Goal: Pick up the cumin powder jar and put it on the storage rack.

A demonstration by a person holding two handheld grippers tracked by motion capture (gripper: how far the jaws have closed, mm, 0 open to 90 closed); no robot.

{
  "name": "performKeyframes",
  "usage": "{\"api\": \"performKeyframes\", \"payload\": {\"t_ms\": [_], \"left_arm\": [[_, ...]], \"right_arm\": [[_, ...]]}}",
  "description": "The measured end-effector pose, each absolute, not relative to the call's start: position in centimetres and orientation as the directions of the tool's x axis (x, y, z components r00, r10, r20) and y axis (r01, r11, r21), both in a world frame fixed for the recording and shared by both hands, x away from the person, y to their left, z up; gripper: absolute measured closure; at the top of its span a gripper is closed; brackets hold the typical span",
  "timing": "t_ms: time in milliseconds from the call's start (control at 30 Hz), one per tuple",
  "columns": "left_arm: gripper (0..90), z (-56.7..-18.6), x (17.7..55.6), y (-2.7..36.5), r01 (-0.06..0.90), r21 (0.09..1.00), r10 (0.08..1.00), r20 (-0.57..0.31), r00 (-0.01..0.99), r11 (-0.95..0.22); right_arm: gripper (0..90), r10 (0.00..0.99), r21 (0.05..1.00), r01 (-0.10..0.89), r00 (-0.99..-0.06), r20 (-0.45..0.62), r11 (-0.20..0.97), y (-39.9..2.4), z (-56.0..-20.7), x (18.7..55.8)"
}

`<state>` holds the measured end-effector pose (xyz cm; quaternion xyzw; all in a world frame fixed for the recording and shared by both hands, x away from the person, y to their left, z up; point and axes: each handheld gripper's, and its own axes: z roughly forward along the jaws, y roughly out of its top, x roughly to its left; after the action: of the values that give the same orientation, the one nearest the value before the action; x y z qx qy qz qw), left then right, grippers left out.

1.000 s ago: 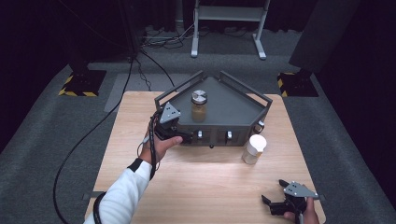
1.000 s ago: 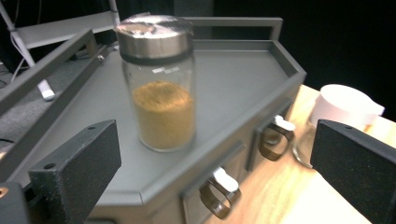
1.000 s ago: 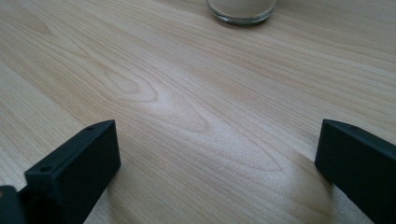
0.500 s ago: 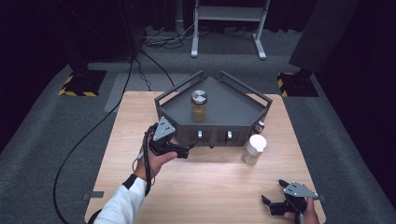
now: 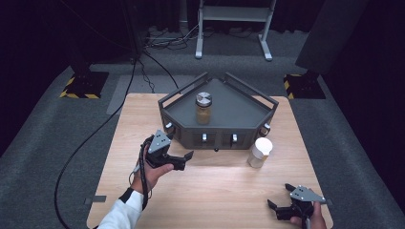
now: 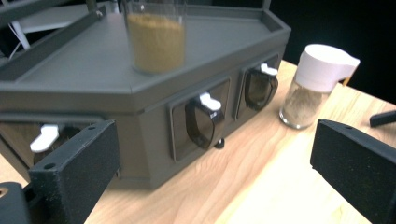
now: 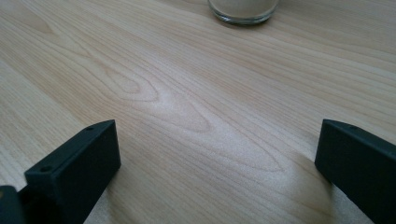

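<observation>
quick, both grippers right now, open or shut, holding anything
Left gripper: open, jaws spread wide, holding nothing, in front of the grey rack.
Right gripper: open, jaws spread wide, holding nothing, low over the table.

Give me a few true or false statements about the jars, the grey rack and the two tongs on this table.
1. A jar with a metal lid stands on top of the grey rack. True.
2. The white-capped jar sits on the rack. False: it stands on the table beside the rack.
3. The left tongs are open. True.
4. The right tongs grip the white-capped jar. False: they are open and hold nothing, apart from it.
</observation>
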<state>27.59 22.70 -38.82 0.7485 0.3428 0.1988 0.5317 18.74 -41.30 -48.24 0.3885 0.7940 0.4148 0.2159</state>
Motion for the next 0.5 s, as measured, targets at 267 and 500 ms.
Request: {"api": "performKeyframes", "payload": {"t_ms": [267,500], "left_arm": [[1.7,-40.7,26.7,23.0,0.325,0.924,0.721,-0.084,0.688,-0.203],[1.7,-42.0,25.8,22.7,0.352,0.913,0.730,-0.094,0.677,-0.209]], "right_arm": [[0.0,0.796,0.826,0.438,-0.605,-0.020,0.354,-41.3,-48.2,18.7],[0.0,0.796,0.826,0.438,-0.605,-0.020,0.354,-41.3,-48.2,18.7]]}}
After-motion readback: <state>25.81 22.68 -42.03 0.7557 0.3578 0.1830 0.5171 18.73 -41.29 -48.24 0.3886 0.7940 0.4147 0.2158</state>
